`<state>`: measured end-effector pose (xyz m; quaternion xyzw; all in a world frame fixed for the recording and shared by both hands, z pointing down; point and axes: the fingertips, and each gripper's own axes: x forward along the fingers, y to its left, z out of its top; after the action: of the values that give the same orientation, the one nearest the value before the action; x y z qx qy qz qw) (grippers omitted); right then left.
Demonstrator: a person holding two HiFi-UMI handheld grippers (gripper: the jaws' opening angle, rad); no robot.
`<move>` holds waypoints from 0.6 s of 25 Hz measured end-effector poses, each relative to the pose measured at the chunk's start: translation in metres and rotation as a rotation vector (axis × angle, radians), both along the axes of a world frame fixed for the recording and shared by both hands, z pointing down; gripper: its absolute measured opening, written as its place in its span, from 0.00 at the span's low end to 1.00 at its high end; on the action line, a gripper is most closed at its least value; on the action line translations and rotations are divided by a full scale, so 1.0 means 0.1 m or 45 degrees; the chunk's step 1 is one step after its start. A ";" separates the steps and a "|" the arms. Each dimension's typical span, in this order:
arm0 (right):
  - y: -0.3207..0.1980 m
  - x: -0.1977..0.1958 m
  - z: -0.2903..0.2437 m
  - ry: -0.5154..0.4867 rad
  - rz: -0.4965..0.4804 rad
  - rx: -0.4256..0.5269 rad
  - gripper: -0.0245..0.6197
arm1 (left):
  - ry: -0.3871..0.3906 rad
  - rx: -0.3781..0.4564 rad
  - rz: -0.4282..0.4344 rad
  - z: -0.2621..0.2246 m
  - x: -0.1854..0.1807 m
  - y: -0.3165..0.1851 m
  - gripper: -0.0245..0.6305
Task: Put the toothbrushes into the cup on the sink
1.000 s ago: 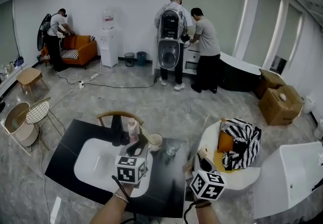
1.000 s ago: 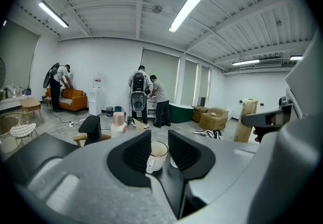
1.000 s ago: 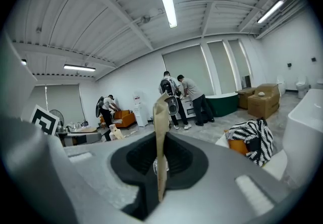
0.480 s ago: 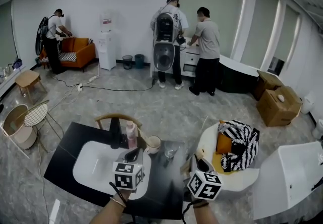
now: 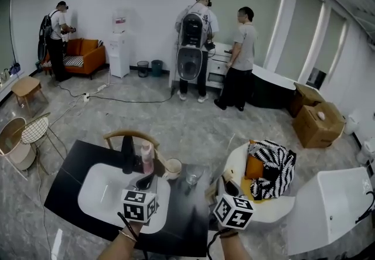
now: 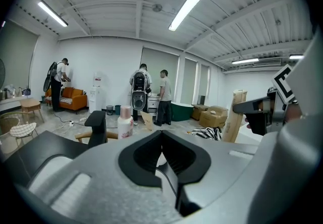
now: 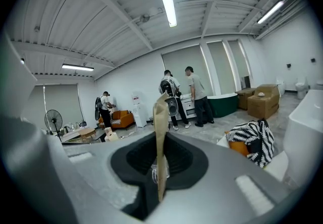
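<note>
A white sink point(image 5: 102, 194) is set in a black counter point(image 5: 187, 218), with a black faucet point(image 5: 127, 156) and a pink bottle point(image 5: 146, 158) at its back rim. A cream cup point(image 5: 172, 168) and a small glass point(image 5: 191, 178) stand just right of them. My left gripper point(image 5: 146, 182) hangs over the basin's right rim, shut with nothing in it point(image 6: 161, 132). To the counter's right, my right gripper point(image 5: 225, 185) is shut on a thin tan cardboard pack point(image 7: 160, 117), which stands upright between the jaws. The same pack point(image 6: 234, 117) shows in the left gripper view.
A round white chair point(image 5: 281, 209) with a black-and-white striped cloth point(image 5: 275, 165) and an orange cushion stands right of the counter. A white tub point(image 5: 334, 206) is at far right, a wooden chair back point(image 5: 132, 134) behind the sink. Three people stand far off.
The left gripper's jaws have closed on nothing. Both grippers sit slightly lower and further left in the head view. The right gripper keeps its hold on the pack.
</note>
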<state>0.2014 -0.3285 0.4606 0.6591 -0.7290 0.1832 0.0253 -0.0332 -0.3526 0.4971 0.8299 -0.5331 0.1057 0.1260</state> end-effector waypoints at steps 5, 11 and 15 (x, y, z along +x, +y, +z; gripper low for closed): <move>-0.18 -0.03 -0.12 0.010 -0.008 0.025 0.09 | 0.005 -0.019 -0.004 0.05 -0.08 -0.04 0.05; -0.35 -0.06 -0.24 0.009 -0.016 0.058 0.09 | 0.028 -0.043 0.001 0.11 -0.14 -0.08 0.05; -0.47 -0.14 -0.31 0.037 -0.041 0.080 0.09 | 0.031 -0.050 0.009 0.12 -0.18 -0.09 0.05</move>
<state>0.1875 -0.3752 0.4294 0.6504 -0.7443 0.1502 0.0179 -0.0514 -0.3612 0.5091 0.8303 -0.5265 0.1065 0.1484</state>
